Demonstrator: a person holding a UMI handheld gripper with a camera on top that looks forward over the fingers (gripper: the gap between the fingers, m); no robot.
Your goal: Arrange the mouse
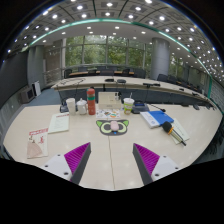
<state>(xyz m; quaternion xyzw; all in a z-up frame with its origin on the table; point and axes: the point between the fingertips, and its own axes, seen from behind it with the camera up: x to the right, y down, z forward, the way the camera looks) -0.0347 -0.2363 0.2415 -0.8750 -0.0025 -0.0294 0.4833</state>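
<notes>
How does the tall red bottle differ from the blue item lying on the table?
The red bottle stands upright, while the blue item lies flat on the table. The red bottle is a tall, narrow cylinder; the blue item is flat and roughly rectangular. The red bottle stands among cups, while the blue item lies apart on the other side. Both sit well beyond the open fingers of the gripper, which hold nothing.

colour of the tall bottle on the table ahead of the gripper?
The tall bottle is red-orange with a light cap; seen in the gripper view, beyond the open gripper.
</notes>
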